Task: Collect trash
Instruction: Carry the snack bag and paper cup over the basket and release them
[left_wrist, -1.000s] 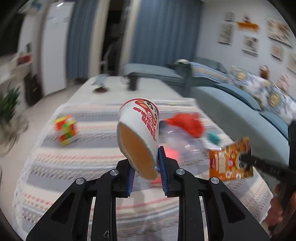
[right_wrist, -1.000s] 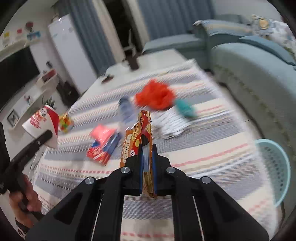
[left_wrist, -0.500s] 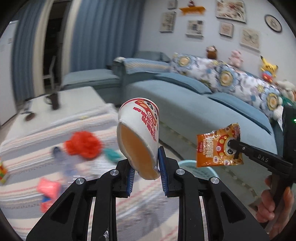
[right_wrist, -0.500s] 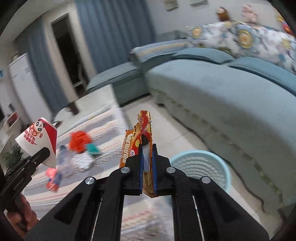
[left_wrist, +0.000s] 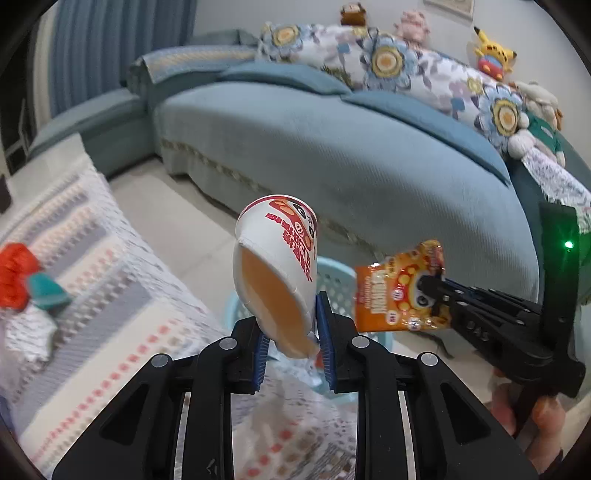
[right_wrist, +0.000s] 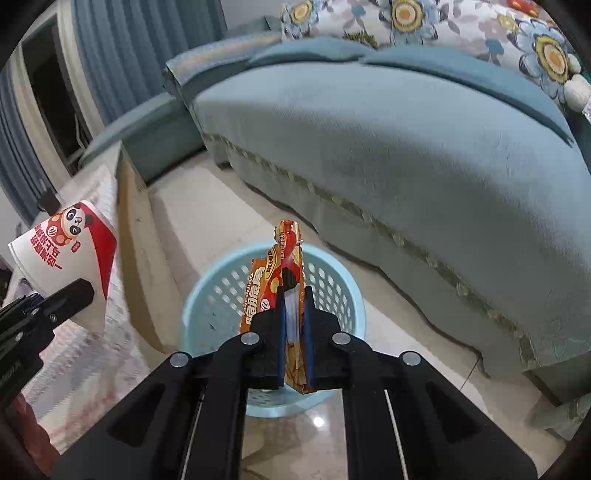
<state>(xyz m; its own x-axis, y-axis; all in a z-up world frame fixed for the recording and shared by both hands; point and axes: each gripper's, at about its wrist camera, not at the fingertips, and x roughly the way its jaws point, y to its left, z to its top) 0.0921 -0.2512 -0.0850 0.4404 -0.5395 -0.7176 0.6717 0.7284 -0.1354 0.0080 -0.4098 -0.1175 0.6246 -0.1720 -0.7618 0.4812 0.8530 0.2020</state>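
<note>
Both grippers clamp trash — left gripper (left_wrist: 290, 345) on paper cup (left_wrist: 277, 266), right gripper (right_wrist: 295, 332) on snack wrapper (right_wrist: 275, 291).

Over the last second I swing both hands away from the bench (left_wrist: 85, 280) toward the sofa (right_wrist: 424, 155). The striped cloth that filled my views now lies off to the left, with the red wad (left_wrist: 14, 273) at the edge of the left view. The blue basket (right_wrist: 221, 291), which was off to the right, now sits directly beneath my right gripper (right_wrist: 295, 332) and the snack packet (right_wrist: 273, 284). My left gripper (left_wrist: 291, 343) carries the paper cup (left_wrist: 280, 266) out past the bench edge, with the basket rim showing just behind it.
</note>
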